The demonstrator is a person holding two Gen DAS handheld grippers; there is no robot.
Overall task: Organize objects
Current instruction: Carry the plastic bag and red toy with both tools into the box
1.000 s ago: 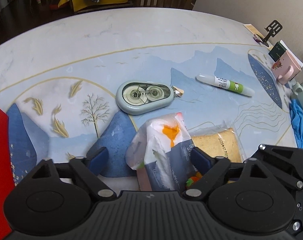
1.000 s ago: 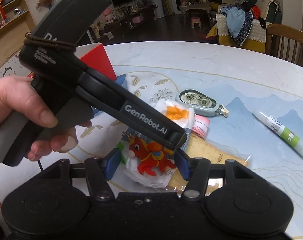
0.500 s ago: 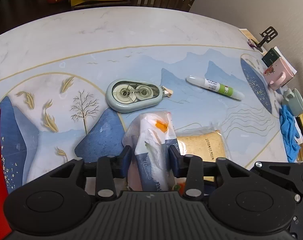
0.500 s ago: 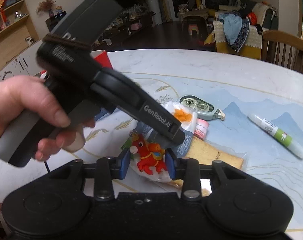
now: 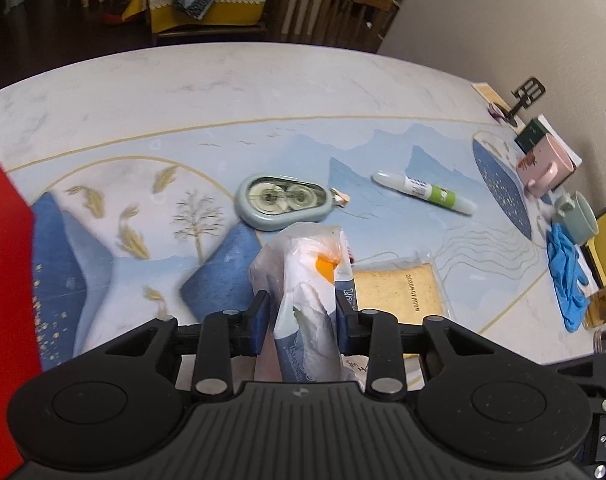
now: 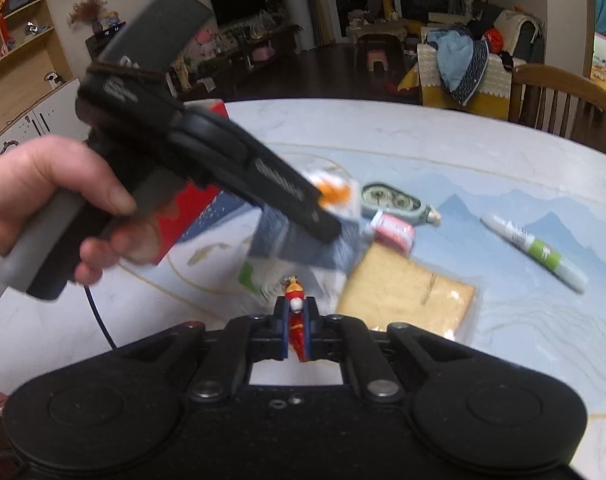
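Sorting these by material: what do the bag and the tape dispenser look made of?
Bag: thin printed plastic film, probably; glossy, crumpled, translucent at the top. Tape dispenser: hard plastic, likely; smooth grey-green shell with a clear window showing two reels.

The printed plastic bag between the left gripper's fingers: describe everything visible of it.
The printed plastic bag is thin, crinkled film, translucent white with blue-grey print, some lettering and an orange patch near its top. The left gripper is shut on it, blue pads pressing both sides, so it is bunched into a narrow upright column. It appears raised off the table, in front of the tape dispenser and left of the wrapped bread slice. In the right wrist view it is blurred, partly hidden by the left gripper's body.
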